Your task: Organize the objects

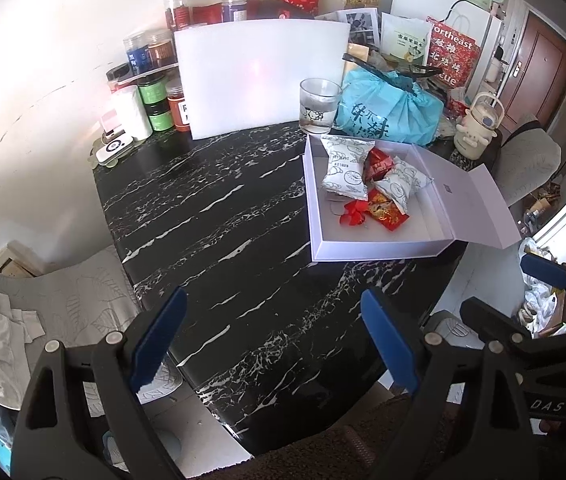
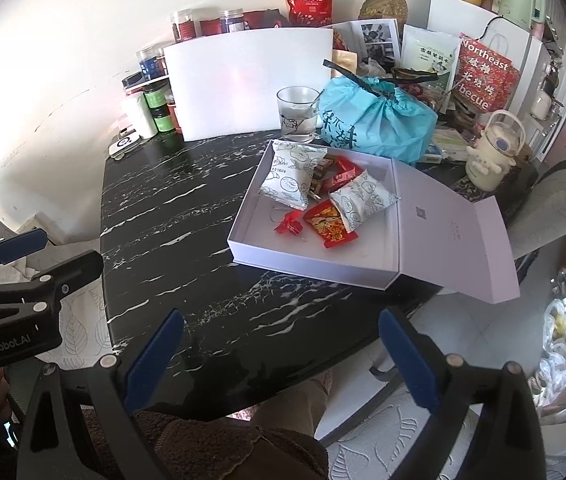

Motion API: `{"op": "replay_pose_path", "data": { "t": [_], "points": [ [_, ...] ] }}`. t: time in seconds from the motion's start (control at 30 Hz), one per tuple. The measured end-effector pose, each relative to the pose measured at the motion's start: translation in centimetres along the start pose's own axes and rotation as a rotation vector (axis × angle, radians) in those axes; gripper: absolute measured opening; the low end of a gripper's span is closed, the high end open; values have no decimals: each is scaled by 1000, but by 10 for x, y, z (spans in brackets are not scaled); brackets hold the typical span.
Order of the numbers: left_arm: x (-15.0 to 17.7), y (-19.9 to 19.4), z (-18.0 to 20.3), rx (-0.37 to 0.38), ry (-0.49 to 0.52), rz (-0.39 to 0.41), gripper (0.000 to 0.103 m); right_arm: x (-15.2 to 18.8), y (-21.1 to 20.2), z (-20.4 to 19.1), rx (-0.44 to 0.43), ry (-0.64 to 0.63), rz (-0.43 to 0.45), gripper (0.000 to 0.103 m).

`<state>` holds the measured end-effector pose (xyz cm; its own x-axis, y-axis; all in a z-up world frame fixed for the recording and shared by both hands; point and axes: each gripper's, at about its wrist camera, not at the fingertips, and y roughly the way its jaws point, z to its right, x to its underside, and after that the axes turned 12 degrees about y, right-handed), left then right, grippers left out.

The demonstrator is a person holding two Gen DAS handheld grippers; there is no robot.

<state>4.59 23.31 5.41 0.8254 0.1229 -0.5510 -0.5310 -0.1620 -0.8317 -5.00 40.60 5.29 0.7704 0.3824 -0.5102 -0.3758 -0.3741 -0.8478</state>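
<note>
1. Snack packets lie loose in an open white gift box (image 2: 243, 236) on the right part of the black marbled desk (image 1: 211, 240), its lid (image 2: 455, 236) folded flat toward the desk's right edge.
2. Inside the box are white printed packets (image 2: 291, 178), one more white packet (image 2: 363, 198), red packets (image 2: 329, 224) and a small red ornament (image 2: 289, 226).
3. Just behind the box stand a clear glass mug (image 1: 319, 106) and a tied blue bag (image 1: 387, 114); a cream kettle-shaped bottle (image 1: 477, 126) sits to the right.
4. A white board (image 1: 259, 76) leans upright at the back, with jars (image 1: 159, 104) and pouches around it.
5. The left gripper (image 1: 279, 340) hovers over the near desk edge, blue pads wide apart with nothing between them.
6. The right gripper (image 2: 283, 356) hangs over the same near edge, also spread wide and empty.
7. Both grippers are well apart from the box.
</note>
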Motion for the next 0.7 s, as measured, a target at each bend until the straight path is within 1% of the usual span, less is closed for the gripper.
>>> {"op": "replay_pose_path", "data": {
  "t": [0.7],
  "points": [
    [5, 3, -5, 13, -2, -8, 89, 0, 4, -7, -3, -21, -16, 99]
  ]
}}
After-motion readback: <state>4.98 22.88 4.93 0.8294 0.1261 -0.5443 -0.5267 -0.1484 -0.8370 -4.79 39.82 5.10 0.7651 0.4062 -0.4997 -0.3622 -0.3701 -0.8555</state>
